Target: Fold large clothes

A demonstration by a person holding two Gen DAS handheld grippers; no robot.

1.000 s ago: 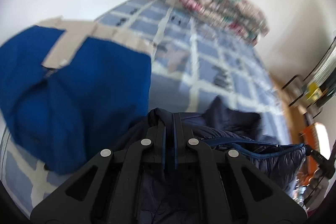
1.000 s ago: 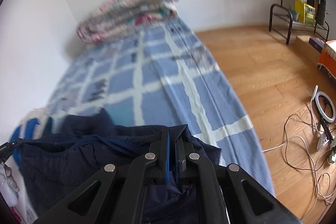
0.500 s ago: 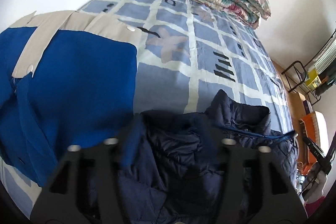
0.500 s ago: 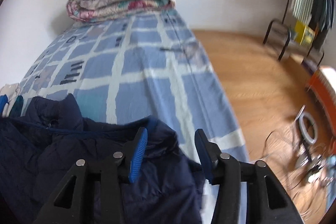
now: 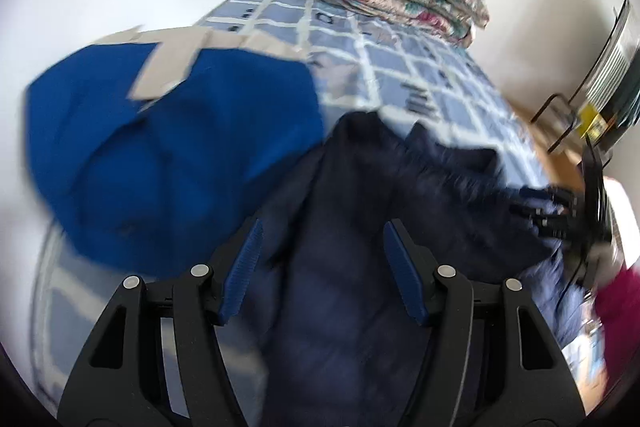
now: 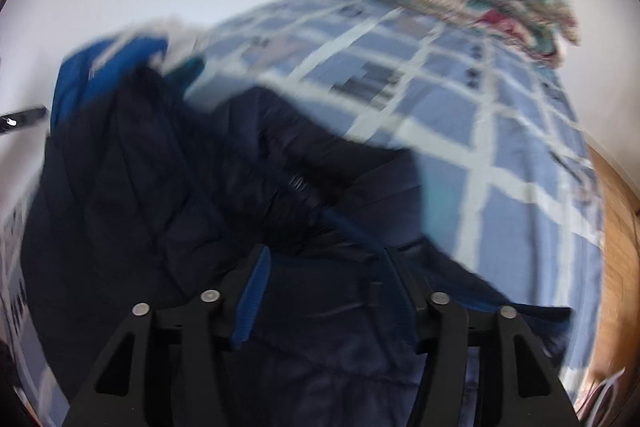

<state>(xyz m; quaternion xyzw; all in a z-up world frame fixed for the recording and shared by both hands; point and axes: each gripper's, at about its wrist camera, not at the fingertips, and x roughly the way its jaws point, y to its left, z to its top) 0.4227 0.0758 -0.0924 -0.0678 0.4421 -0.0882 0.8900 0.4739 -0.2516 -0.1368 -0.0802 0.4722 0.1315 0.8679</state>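
We are between folds on the navy jacket, which lies crumpled on the checked bed just beside a folded blue garment. Our left gripper stands released, nothing pinched. The right gripper has just been opening, and its jaws hang spread over the jacket without pressing it. Next, we judge, we must pick fresh edges, likely a hem or sleeve, and regrip both sides evenly.

Both sets of fingers, left and right, now parted, off the navy jacket.
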